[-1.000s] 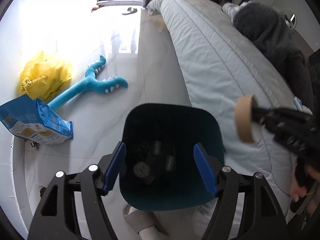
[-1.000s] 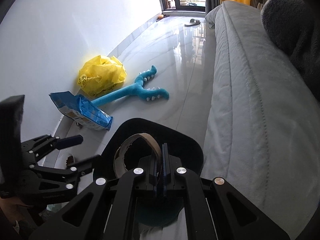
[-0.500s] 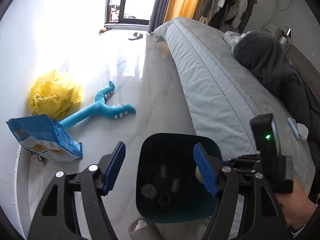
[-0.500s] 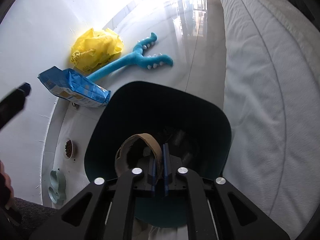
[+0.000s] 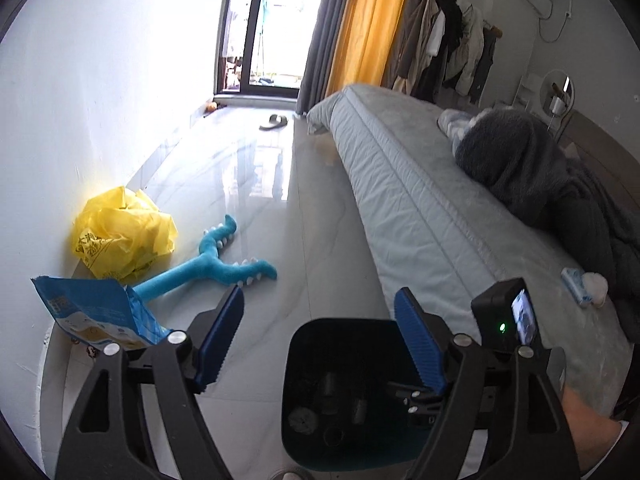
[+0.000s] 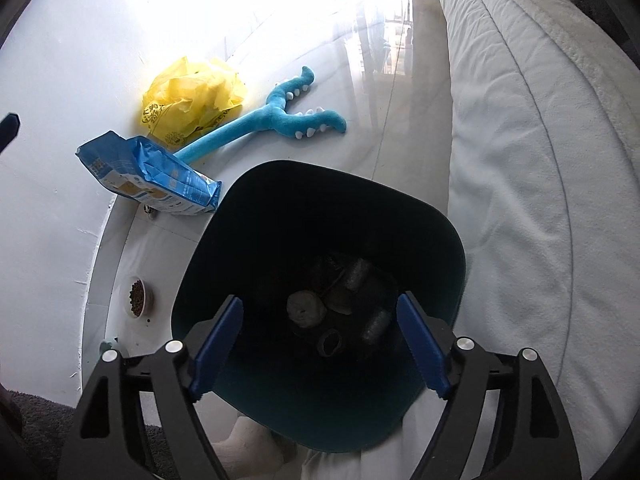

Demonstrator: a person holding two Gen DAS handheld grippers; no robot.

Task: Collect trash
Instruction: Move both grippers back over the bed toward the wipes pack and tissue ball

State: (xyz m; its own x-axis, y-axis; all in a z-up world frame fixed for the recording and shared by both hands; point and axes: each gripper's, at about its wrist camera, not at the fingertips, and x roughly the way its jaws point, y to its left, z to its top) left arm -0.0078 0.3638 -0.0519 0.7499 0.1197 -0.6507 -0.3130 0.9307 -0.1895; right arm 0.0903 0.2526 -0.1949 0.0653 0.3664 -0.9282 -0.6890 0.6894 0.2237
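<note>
A dark teal trash bin [image 6: 224,248] stands on the floor beside the bed; it also shows in the left wrist view [image 5: 304,344]. Several pieces of trash lie at its bottom, among them a brown cardboard tape ring [image 6: 330,343] and a grey wad [image 6: 306,310]. My right gripper [image 6: 320,344] is open and empty right above the bin's mouth. My left gripper [image 5: 318,340] is open and empty, higher up and to the left of the bin. The right gripper's body and camera [image 5: 508,324] show at the right of the left wrist view.
A blue bag [image 6: 148,174], a yellow plastic bag [image 6: 192,96] and a blue plush toy [image 6: 276,116] lie on the floor by the white wall. A small bowl of pet food [image 6: 137,297] sits left of the bin. The grey bed [image 6: 540,160] runs along the right.
My right gripper has opened and the cardboard tape ring has dropped into the bin. My left gripper has risen and tilted up, so more of the room shows.
</note>
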